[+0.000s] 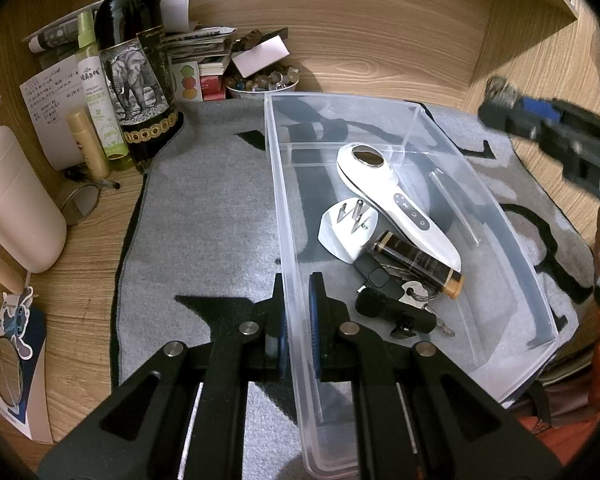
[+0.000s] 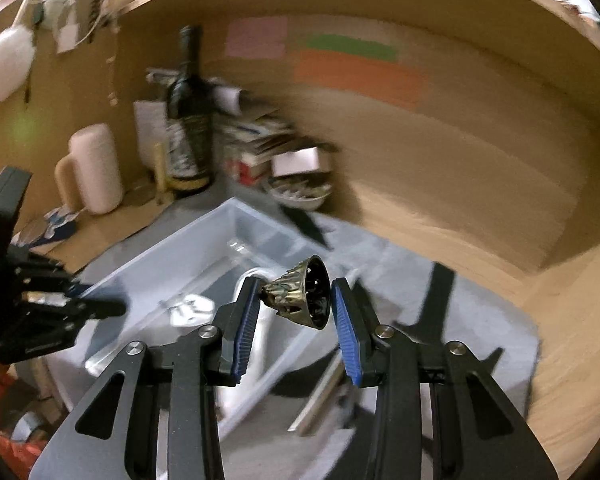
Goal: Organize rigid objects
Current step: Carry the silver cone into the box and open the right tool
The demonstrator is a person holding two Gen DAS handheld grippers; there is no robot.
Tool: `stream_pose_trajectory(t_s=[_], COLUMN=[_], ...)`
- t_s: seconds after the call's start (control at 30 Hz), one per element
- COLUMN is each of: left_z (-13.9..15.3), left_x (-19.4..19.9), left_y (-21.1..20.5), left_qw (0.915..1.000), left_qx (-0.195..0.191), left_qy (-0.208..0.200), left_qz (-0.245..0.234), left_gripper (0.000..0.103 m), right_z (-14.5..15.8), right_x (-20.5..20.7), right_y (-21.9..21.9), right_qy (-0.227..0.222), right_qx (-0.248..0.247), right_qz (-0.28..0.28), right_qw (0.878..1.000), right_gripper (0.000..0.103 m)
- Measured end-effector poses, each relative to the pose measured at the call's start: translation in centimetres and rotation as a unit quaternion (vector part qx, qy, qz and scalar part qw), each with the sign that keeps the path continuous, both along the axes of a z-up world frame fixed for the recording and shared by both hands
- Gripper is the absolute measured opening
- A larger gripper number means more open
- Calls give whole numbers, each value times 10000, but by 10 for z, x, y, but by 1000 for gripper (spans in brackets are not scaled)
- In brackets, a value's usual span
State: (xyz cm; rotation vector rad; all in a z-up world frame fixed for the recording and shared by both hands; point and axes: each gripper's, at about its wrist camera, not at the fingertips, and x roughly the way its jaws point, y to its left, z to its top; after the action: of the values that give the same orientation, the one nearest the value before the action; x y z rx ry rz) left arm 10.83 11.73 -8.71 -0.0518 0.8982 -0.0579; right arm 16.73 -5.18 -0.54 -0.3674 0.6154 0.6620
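The right hand-held gripper (image 2: 294, 300) holds a small bronze-coloured cone-shaped ornament (image 2: 300, 294) between its blue pads (image 2: 348, 332), jaws narrowed onto it. The cone lies sideways in the grip: its long axis runs across from pad to pad, the narrow tip against the left pad and the wide, dark, hollow mouth turned toward the right pad and a little upward. It hangs in the air above the clear plastic bin (image 2: 204, 240), over its near part; this view is blurred.

The left hand-held gripper (image 1: 298, 304) is clamped on the bin's (image 1: 500, 208) left wall, one finger outside, one inside, jaws almost together on the thin plastic. From there the right hand-held gripper (image 1: 500, 100) shows at the far right, raised above the bin's right side.

Inside the bin lie a white handheld device (image 1: 396, 200), a white plug adapter (image 1: 346, 232) prongs up, a dark tube with a gold cap (image 1: 420, 264), and keys (image 1: 416, 296). The bin stands on a grey mat (image 1: 204, 220) on the wooden surface (image 1: 80, 280).
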Motion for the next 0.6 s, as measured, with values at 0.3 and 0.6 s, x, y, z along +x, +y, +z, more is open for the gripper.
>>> stream_pose_trajectory(t_s=[0.3, 0.6], left_z=[0, 1], left_x=[1, 1], left_y=[-1, -2], left_qw=[10000, 10000], left_qx=[3, 15], left_qy=[0, 2], left_qz=[2, -5], left_gripper=[9, 9], right_z=[-31, -52], right_x=[-16, -24], right_y=[34, 51], right_qy=[531, 881], right_qx=[-345, -698], right_qz=[569, 895], right_qw=[9964, 9896], right_gripper=[34, 34])
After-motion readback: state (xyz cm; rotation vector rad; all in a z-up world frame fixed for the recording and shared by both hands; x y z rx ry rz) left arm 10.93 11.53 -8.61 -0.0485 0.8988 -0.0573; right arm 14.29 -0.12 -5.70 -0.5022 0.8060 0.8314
